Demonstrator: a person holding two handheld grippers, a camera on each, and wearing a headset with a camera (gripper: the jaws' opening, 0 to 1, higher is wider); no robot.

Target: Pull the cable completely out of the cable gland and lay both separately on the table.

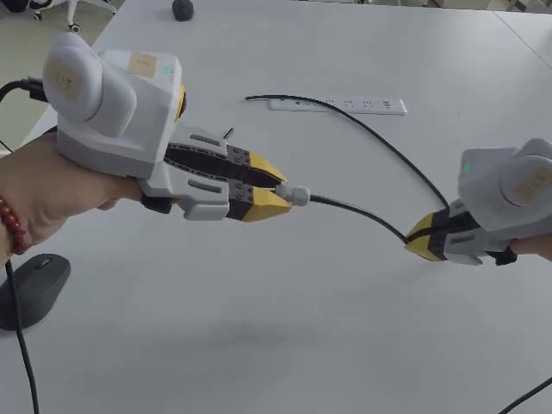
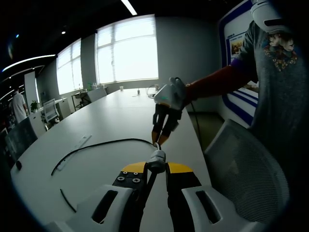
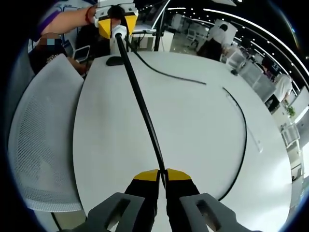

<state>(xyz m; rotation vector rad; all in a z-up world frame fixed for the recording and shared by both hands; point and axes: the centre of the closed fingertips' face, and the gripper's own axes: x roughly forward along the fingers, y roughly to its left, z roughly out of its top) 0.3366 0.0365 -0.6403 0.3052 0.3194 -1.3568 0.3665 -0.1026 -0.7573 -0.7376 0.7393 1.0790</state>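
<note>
Nearest, at 8 o'clock in the head view, a dark computer mouse [image 1: 39,285] lies on the white bench [image 1: 259,336]. Farther in, both tools seem to be held above the bench top. The left hand-held gripper [image 1: 283,190], near the centre, is clamped on the grey-white cable gland [image 1: 296,195]. The right hand-held gripper [image 1: 420,238], at 4 o'clock from it, is pinched tight on the black cable [image 1: 362,212].

Between them the cable runs almost straight, so I judge the pull is under way but not finished. The cable is not yet out of the gland, and neither piece has been laid down on its own. How much cable remains inside the gland cannot be told.

The gland's long axis lies in line with the taut stretch, and its cable end points to 4 o'clock, toward the right gripper. Beyond that gripper the free length rests on the bench. It sweeps back toward 11 o'clock and ends just beside a white power strip [image 1: 345,105].
</note>
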